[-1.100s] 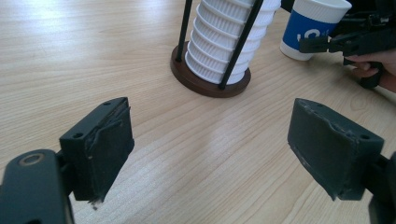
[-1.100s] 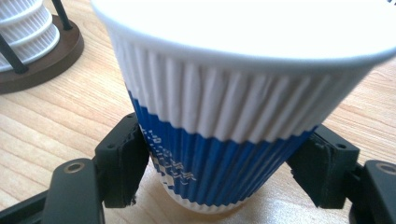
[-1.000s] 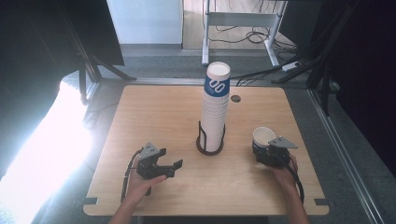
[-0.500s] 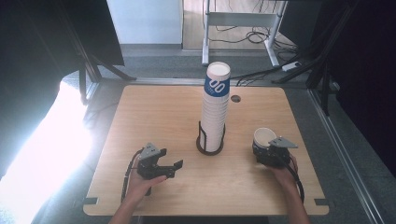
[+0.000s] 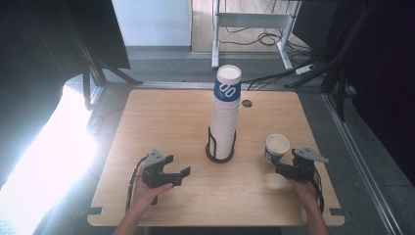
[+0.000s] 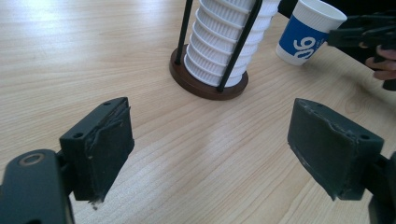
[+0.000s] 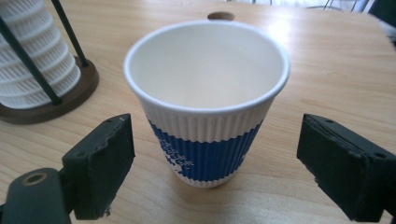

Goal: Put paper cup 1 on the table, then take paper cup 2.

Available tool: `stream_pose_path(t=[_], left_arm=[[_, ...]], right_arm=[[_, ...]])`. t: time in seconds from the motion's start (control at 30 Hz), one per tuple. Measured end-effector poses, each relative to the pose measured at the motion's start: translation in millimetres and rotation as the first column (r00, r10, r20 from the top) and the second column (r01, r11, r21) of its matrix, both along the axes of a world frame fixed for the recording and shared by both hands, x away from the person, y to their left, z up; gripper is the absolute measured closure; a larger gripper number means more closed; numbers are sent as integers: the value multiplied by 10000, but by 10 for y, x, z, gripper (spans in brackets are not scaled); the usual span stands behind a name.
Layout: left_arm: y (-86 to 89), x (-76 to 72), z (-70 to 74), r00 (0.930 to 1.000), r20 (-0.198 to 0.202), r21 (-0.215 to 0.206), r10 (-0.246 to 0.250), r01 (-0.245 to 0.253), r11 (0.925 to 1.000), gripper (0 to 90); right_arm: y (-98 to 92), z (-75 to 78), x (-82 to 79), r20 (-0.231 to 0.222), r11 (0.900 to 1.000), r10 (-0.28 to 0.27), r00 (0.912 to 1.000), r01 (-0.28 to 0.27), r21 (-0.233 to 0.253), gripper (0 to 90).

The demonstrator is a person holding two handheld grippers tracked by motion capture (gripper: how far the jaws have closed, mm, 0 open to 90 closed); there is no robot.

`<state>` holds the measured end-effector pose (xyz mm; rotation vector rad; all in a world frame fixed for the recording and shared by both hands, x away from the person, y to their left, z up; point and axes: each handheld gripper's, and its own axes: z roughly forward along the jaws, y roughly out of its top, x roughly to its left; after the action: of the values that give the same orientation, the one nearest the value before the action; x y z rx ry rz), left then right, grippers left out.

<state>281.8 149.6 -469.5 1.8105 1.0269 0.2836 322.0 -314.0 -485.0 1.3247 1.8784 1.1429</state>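
A tall stack of white ribbed paper cups (image 5: pixel 225 117), the top one with a blue band, stands in a dark wire holder (image 5: pixel 219 155) at the table's middle. A single blue-and-white cup (image 5: pixel 277 148) stands upright to its right. My right gripper (image 5: pixel 280 165) is open just behind that cup. In the right gripper view the cup (image 7: pixel 205 74) stands between the wide jaws, untouched and empty. My left gripper (image 5: pixel 182 175) rests open at the front left, pointing toward the stack (image 6: pixel 224 42); nothing lies between its jaws (image 6: pixel 210 135). The lone cup (image 6: pixel 303 32) shows beyond the holder.
The wooden table (image 5: pixel 161 117) has a round cable hole (image 5: pixel 246 103) behind the stack. A white metal frame (image 5: pixel 254 19) and loose cables lie on the floor beyond the far edge. Strong light floods the floor at the left.
My right gripper has drawn back a little toward the person, leaving the single cup standing in place. The left gripper and the stack have not moved.
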Motion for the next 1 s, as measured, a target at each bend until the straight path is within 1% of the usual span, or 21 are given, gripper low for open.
stream_pose_path(t=[0.07,0.17,0.23,0.3,0.37,0.43,0.5,0.53,0.6,0.67,0.77,0.83,0.93,0.97,1.0], left_arm=[[5,0,6,10000,6,-35,16,-16,10000,144],[13,1,14,10000,19,-119,1,0,9999,145],[7,-5,20,9999,113,-128,33,-31,9999,144],[-6,-15,33,9997,237,-42,77,-76,10000,145],[-22,-18,42,9994,339,-115,21,-17,9999,145],[-38,-18,53,9987,493,-136,98,-92,9999,145],[-56,-15,66,9980,624,-147,107,-98,9998,146],[-65,-13,75,9974,709,-133,97,-88,9999,146],[-93,-3,104,9962,866,-35,87,-84,10000,147],[-128,14,148,9953,972,42,1,-5,10000,147],[-197,63,229,9934,1145,1,-105,105,9999,145],[-258,106,281,9918,1268,-53,-178,186,9998,140],[-364,206,316,9910,1222,-152,-538,561,9983,122],[-408,248,325,9916,1137,-136,-623,643,9978,119],[-433,272,331,9916,1135,-77,-628,641,9979,118]], right_arm=[[-2,67,-71,173,9999,30,9998,-32,154,111],[-4,159,-181,314,9977,174,9994,-194,657,126],[16,221,-262,515,9973,334,9981,-366,635,131],[42,288,-335,723,9954,550,9959,-604,747,137],[78,356,-393,946,9922,891,9915,-966,784,149],[132,410,-436,1128,9867,1238,9859,-1343,913,157],[199,448,-463,1159,9780,1657,9793,-1783,1081,157],[231,460,-471,1165,9741,1862,9756,-1988,1080,158],[294,476,-486,1234,9682,2102,9698,-2240,1111,164],[342,490,-497,1240,9620,2312,9650,-2458,1189,165],[406,503,-505,1184,9533,2630,9575,-2769,1210,166],[450,509,-512,1176,9514,2748,9543,-2876,1101,166],[506,521,-516,1209,9467,2932,9484,-3056,1018,166],[517,525,-516,1214,9459,2966,9473,-3089,993,166],[535,530,-518,1233,9436,3028,9451,-3154,1005,167]])
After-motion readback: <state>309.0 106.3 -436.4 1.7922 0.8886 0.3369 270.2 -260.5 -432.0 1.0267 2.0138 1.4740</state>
